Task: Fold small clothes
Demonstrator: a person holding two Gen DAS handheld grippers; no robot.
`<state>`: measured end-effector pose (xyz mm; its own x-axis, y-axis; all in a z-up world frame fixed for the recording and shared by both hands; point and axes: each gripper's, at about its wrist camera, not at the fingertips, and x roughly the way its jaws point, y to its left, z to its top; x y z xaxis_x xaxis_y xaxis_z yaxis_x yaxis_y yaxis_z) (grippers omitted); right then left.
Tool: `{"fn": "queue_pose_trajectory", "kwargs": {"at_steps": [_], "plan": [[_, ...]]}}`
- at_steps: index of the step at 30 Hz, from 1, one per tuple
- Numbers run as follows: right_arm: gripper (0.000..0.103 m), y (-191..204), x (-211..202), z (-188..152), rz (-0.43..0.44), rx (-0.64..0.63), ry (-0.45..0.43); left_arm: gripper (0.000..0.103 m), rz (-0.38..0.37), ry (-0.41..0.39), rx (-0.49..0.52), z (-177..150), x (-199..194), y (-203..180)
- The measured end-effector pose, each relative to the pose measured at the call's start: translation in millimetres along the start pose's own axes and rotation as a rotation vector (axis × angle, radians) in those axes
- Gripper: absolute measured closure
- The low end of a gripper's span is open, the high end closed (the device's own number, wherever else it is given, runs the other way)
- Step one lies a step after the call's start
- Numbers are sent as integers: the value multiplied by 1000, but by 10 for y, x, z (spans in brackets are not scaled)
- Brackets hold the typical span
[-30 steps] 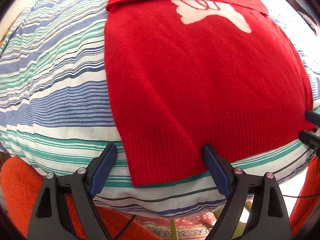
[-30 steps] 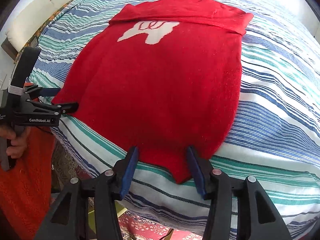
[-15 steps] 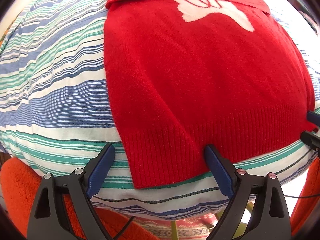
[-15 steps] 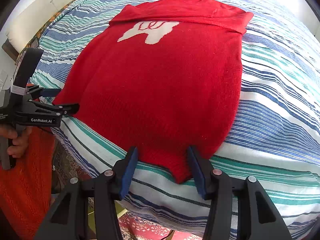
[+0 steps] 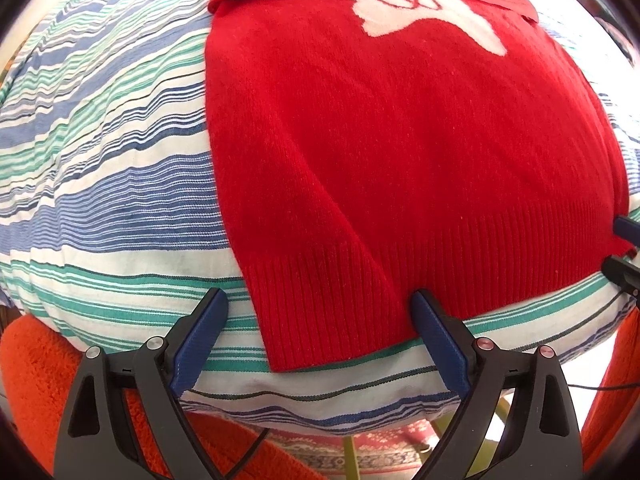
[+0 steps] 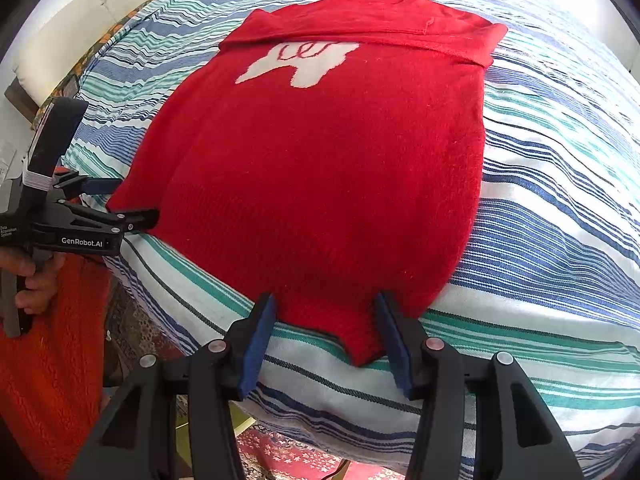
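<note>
A red knitted sweater (image 5: 400,152) (image 6: 320,168) with a white motif lies flat on the striped bed cover (image 5: 100,168) (image 6: 560,208), its sleeves folded across the top. My left gripper (image 5: 318,336) points down over the sweater's near left hem corner. Its jaws stand wide and the ribbed corner lies between the pads, unpinched. It also shows from the side as the left gripper (image 6: 120,202). My right gripper (image 6: 326,344) is open around the near right hem corner, which lies loose between its blue pads. The right gripper (image 5: 624,250) peeks in at the edge.
The bed's front edge runs just under both grippers. Below it are a patterned rug (image 6: 288,456) and the person's orange knit garment (image 6: 44,380). A hand (image 6: 32,280) holds the left gripper's handle. A white wall (image 6: 60,40) borders the bed's far left.
The left gripper's jaws have spread a little wider around the hem corner. The right gripper and the sweater have not moved.
</note>
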<state>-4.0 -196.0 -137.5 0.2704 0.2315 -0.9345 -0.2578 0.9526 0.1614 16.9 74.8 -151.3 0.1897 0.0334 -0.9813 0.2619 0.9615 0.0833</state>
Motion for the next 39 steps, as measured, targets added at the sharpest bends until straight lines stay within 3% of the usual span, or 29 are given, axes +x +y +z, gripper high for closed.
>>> {"fn": "queue_pose_trajectory", "kwargs": {"at_steps": [39], "plan": [[50, 70, 78, -12, -28, -36, 18, 7, -23, 27, 0, -57, 121, 124]]}}
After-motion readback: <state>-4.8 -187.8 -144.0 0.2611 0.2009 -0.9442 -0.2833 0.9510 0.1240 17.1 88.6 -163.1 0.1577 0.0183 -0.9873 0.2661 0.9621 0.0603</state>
